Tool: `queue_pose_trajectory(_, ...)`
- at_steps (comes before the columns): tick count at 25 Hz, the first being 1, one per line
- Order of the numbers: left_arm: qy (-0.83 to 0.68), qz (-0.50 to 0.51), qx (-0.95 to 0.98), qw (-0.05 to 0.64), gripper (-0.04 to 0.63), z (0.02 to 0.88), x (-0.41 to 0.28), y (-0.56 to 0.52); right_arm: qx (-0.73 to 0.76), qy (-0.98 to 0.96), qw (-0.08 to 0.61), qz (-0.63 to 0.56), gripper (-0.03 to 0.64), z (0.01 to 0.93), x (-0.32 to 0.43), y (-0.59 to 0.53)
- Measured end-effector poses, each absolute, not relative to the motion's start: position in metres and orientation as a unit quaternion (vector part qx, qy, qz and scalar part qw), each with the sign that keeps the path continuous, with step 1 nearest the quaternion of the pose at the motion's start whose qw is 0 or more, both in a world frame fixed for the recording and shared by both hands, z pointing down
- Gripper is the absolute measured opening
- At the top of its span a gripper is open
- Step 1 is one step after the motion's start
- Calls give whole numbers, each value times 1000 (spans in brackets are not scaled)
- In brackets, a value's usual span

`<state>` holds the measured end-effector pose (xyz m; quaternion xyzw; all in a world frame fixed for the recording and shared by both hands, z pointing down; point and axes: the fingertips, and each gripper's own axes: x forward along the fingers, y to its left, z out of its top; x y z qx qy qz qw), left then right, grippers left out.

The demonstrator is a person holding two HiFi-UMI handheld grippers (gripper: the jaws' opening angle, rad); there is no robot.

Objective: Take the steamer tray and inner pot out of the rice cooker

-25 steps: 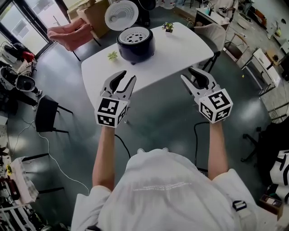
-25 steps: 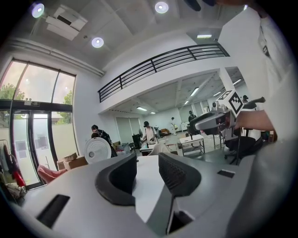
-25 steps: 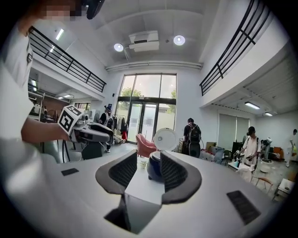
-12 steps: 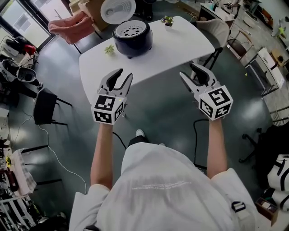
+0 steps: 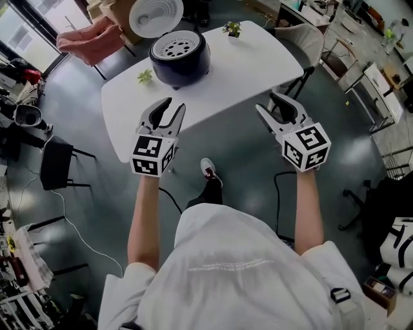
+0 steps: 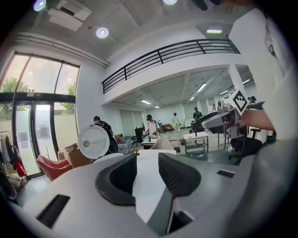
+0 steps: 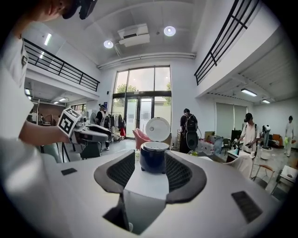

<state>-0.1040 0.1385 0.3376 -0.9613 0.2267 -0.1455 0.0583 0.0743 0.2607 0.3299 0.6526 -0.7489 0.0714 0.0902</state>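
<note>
A dark blue rice cooker (image 5: 179, 61) stands at the far left of the white table (image 5: 251, 67), its white lid (image 5: 155, 15) swung up. The white perforated steamer tray (image 5: 177, 45) lies in its mouth; the inner pot is hidden beneath. My left gripper (image 5: 171, 106) is open and empty, hanging over the table's near edge, short of the cooker. My right gripper (image 5: 266, 103) is open too; its jaws have just been opening, with nothing between them. In the right gripper view the cooker (image 7: 154, 158) shows far off between the jaws.
Two small potted plants (image 5: 144, 77) (image 5: 231, 29) sit on the table. A pink armchair (image 5: 87, 40) and boxes stand behind it, a grey chair (image 5: 303, 38) at its right end, a black chair (image 5: 55, 164) to the left. Cables lie on the floor.
The person has stepped toward the table, a shoe now showing below. Both grippers have come closer to the table's near edge, and the right jaws stand wider.
</note>
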Motion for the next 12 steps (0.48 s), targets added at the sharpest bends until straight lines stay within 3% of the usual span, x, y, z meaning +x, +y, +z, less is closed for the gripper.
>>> queue_pose_trajectory(12,216,-151,-964,31,158,364,-36,-5,656,-740,101,110,201,335,138,125)
